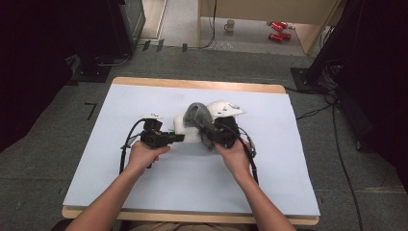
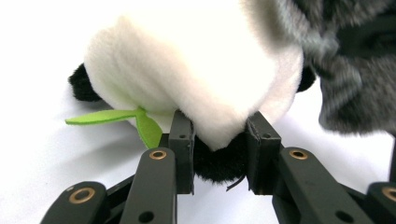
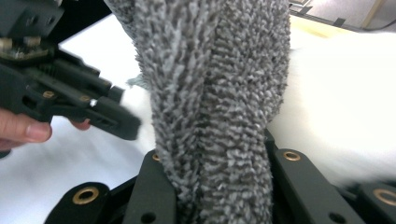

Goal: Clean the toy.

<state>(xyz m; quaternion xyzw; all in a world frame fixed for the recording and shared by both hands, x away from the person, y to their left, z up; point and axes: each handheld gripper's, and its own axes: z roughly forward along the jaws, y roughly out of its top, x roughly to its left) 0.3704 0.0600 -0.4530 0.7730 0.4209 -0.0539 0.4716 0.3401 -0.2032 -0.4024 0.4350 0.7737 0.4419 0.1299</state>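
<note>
High view: panda plush (image 1: 185,127) lies crosswise between left gripper (image 1: 177,138) and right gripper (image 1: 215,134).

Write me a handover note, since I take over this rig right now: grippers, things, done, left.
Left gripper: shut on the white and black plush panda toy, with a green felt leaf beside its jaws.
Right gripper: shut on the grey fuzzy cloth.
Both sit mid-table on the pale blue sheet, cloth draped against the toy.
Done: both gripped.
Left: probably pulling cloth and toy apart; unclear.
</note>
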